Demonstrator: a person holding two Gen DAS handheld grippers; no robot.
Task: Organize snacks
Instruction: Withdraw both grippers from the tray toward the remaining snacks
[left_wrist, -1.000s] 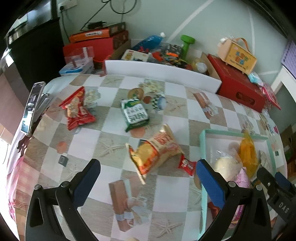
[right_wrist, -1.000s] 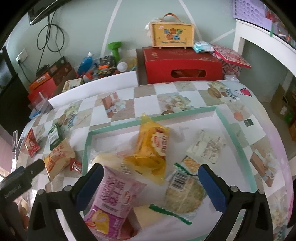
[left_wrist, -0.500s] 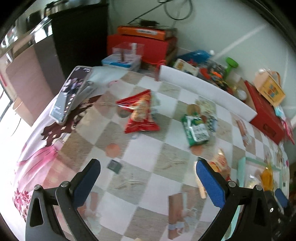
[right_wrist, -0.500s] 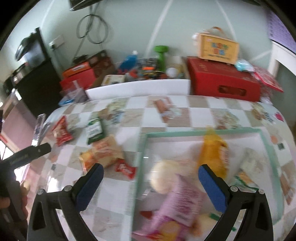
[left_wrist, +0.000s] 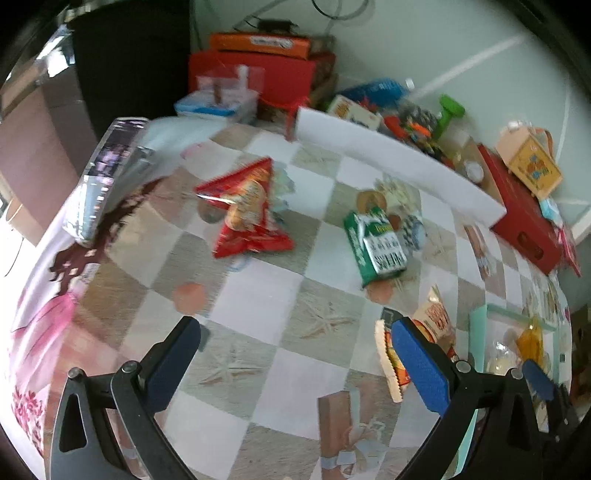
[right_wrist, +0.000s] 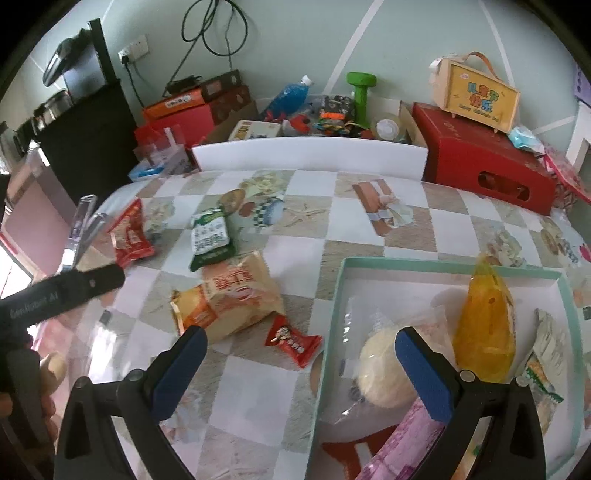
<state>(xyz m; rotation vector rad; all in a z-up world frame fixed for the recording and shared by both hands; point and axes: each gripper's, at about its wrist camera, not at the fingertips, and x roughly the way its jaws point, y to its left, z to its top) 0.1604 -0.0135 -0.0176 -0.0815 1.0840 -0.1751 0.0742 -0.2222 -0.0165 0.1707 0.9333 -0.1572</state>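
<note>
Nearby, green packet (left_wrist: 376, 242) beside red packet (left_wrist: 248, 214).

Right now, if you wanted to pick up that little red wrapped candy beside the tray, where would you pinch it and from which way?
I'd probably come straight down with the right hand-held gripper and pinch the small red candy across its narrow middle. It lies flat on the tablecloth, with flared crimped ends that would likely slip. The tray wall stands close on one side, so a side approach looks cramped.

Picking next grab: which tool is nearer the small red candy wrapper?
Right. The right tool hangs open just short of the small red candy wrapper; the left tool sits off left, beyond the orange bag.
</note>
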